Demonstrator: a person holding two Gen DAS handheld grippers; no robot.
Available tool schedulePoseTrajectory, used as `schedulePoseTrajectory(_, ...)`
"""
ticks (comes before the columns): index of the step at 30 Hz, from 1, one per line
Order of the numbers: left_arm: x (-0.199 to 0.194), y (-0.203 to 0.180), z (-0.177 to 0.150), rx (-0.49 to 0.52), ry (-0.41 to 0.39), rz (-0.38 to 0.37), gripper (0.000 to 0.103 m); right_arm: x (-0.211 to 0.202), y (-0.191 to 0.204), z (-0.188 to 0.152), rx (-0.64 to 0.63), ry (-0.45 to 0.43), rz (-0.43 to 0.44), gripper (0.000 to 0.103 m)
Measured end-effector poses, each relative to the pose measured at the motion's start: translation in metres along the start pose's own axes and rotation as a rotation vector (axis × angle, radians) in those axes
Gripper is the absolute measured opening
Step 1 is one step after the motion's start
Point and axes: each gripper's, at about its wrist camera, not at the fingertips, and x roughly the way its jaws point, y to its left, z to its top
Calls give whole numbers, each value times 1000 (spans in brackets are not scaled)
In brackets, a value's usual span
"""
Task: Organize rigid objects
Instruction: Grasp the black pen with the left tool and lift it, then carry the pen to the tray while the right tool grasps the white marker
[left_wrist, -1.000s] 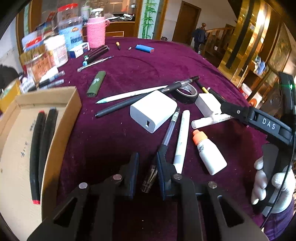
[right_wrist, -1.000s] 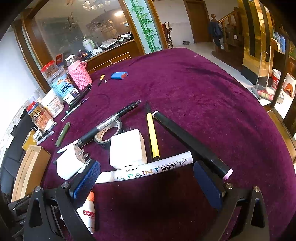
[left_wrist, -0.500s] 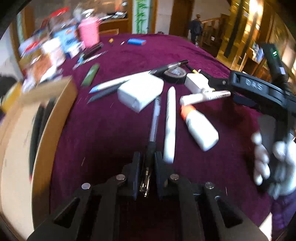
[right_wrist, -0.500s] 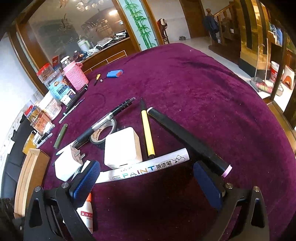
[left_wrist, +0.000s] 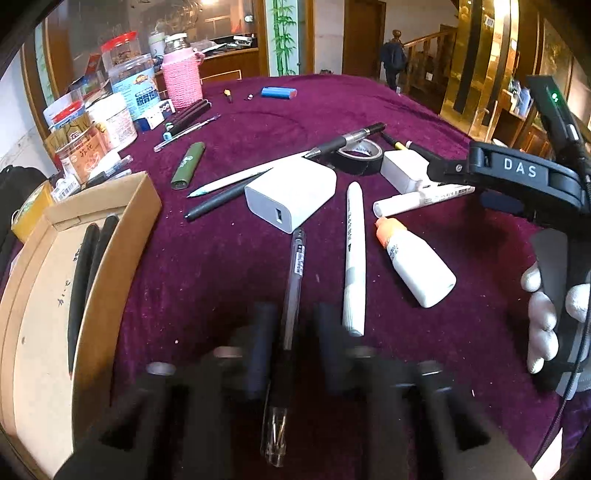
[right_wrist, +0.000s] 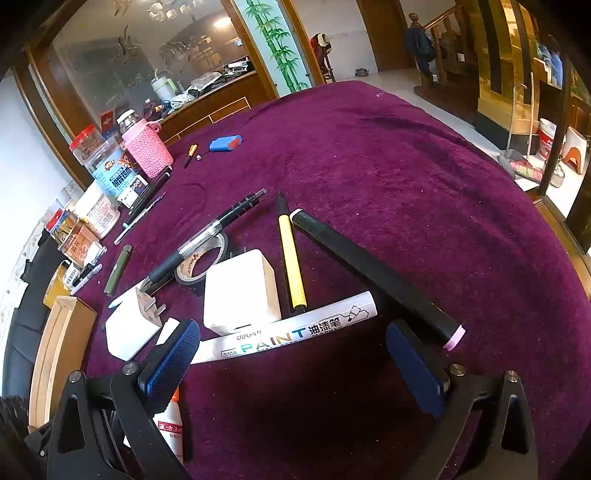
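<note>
Pen (left_wrist: 295, 280), clamped near its clear cap end by the left gripper (left_wrist: 291, 347) at six o'clock, could pivot and snag the white marker (left_wrist: 354, 258) when lifted; right gripper (right_wrist: 295, 365) hangs wide apart over the paint marker (right_wrist: 288, 336)

Clearance: bench cluttered centre-left, open far right

Chargers (left_wrist: 291, 194), pens and tape roll (right_wrist: 201, 264) crowd the middle; cardboard box (left_wrist: 122, 236) blocks the left edge; bare purple cloth (right_wrist: 424, 177) lies unobstructed beyond.
</note>
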Motion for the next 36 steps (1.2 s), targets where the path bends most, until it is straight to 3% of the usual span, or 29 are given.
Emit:
schedulePoseTrajectory(5,-18,24,-15,-140,-35,-81,8,1,1,-1,-5,0,-6,102)
schedulePoseTrajectory(14,-78,34,-22,-173,-168,-127,8,1,1,-1,-6,-2,-8,102)
schedulePoseTrajectory(25,-112,52,-47,-225,-233,-192,8,2,0,0,-9,-3,-15,102)
schedulePoseTrajectory(30,-124,76,-62,-288,-257,-216,8,5,6,1,-37,11,-57,102)
schedulePoseTrajectory(33,-133,87,-72,-312,-278,-219,8,-10,16,-3,-76,-45,-123,100)
schedulePoseTrajectory(36,-136,102,-78,-349,-288,-227,8,-37,37,-15,-113,-57,-26,100)
